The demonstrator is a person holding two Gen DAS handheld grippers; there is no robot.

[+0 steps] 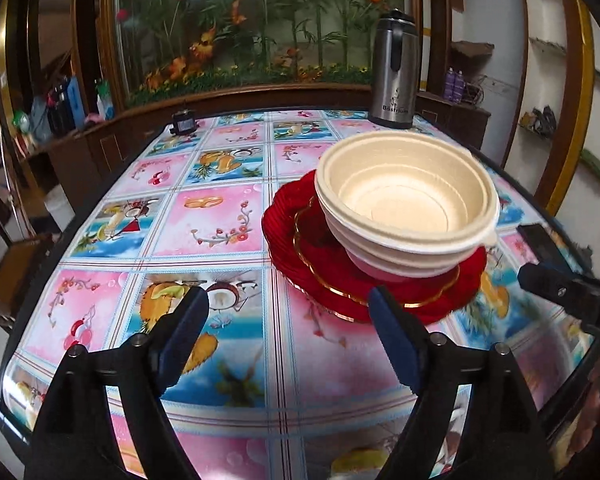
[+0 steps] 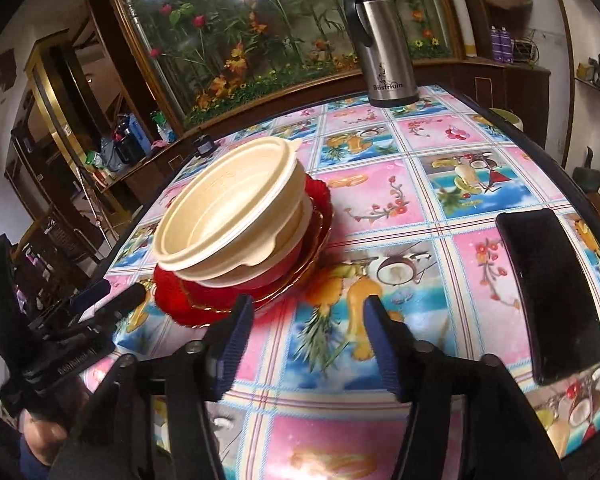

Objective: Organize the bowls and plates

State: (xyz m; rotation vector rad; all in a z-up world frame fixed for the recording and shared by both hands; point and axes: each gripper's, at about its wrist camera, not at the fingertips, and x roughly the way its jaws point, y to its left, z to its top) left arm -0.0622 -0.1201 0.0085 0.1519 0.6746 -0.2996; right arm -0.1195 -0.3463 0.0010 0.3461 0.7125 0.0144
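Cream ribbed bowls [image 1: 408,204], nested, sit on scalloped red gold-rimmed plates [image 1: 300,248] just beyond our left gripper [image 1: 288,312] and ahead-left of our right gripper [image 2: 306,320]; both blue-padded jaws gape empty over the glossy patterned tablecloth [image 1: 220,216].

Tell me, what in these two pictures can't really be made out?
- How many cream bowls are nested: both views show only stacked rims.
- Middle of the red plates: the bowls cover it in both views.
- Small black object at the table's far edge: too small in the left view.
- Black phone: screen dark in the right view.
- Shelf items behind the steel flask: blurred, tiny.
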